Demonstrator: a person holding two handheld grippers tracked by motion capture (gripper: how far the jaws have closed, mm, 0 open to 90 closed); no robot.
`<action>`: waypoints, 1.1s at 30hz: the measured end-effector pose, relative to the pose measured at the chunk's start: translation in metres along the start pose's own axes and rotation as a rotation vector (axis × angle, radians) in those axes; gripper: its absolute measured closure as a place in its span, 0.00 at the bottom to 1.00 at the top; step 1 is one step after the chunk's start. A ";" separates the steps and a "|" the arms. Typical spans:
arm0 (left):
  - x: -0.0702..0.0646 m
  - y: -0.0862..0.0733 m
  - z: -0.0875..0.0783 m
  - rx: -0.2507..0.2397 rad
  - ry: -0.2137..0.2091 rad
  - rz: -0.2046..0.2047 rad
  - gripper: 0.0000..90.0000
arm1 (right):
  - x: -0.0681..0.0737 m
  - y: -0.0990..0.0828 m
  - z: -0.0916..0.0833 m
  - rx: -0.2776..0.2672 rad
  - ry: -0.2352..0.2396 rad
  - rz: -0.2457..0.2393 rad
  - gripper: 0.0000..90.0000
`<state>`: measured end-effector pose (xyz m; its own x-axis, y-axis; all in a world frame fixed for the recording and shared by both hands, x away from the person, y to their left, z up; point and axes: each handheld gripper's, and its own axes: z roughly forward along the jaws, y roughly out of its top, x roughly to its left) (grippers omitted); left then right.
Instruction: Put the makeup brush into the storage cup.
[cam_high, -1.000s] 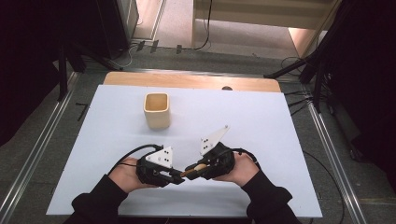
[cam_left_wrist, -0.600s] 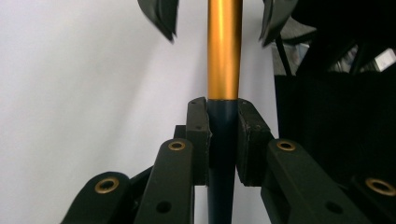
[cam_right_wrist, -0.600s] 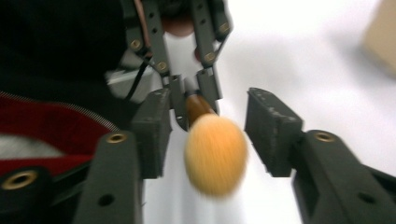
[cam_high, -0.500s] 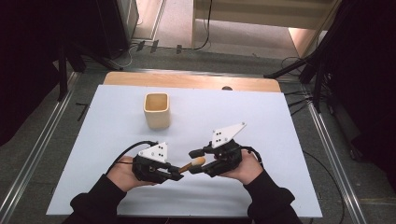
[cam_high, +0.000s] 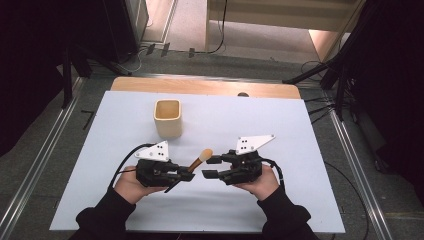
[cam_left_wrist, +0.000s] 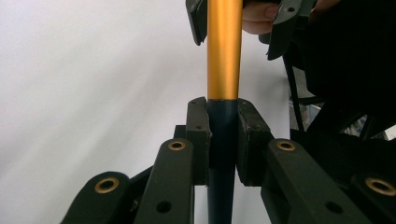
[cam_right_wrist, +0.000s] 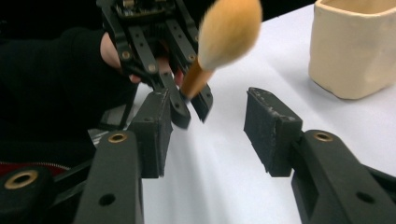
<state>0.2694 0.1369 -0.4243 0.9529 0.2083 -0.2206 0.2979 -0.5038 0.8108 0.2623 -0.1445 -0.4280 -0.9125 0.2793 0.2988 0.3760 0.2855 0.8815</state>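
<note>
Your left tongs (cam_high: 186, 176) clamp the gold-and-navy makeup brush (cam_high: 199, 160) by its dark handle – bristles angled toward the cream ceramic cup (cam_high: 168, 118) – while your right tongs (cam_high: 211, 167), just opened, hold nothing.

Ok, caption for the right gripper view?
Open right gripper faces the left gripper clamping a makeup brush, beige cup behind.

From my remote station: the high view hangs above the near edge of the bench (cam_high: 280, 125), looking forward and down, forearms entering at 6 o'clock. The left gripper view rides close, looking along its jaws up the brush (cam_left_wrist: 224, 51) toward 12 o'clock. The right gripper view sits low, facing the left gripper (cam_right_wrist: 187, 100) at 11 o'clock, the cup (cam_right_wrist: 355, 46) at 2 o'clock. All three share the brush.
</note>
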 end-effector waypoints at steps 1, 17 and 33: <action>-0.001 0.000 0.001 -0.002 -0.004 -0.002 0.88 | 0.000 0.000 0.000 0.000 0.000 0.000 0.59; -0.006 -0.001 0.014 0.010 0.019 0.031 0.88 | -0.003 0.002 0.006 -0.043 0.048 0.145 0.86; -0.002 0.004 0.007 0.086 -0.050 0.008 0.55 | 0.007 0.016 0.002 0.065 0.029 0.055 0.88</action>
<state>0.2690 0.1282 -0.4247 0.9563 0.1631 -0.2427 0.2920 -0.5762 0.7634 0.2625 -0.1365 -0.4127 -0.8943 0.2694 0.3573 0.4343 0.3301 0.8381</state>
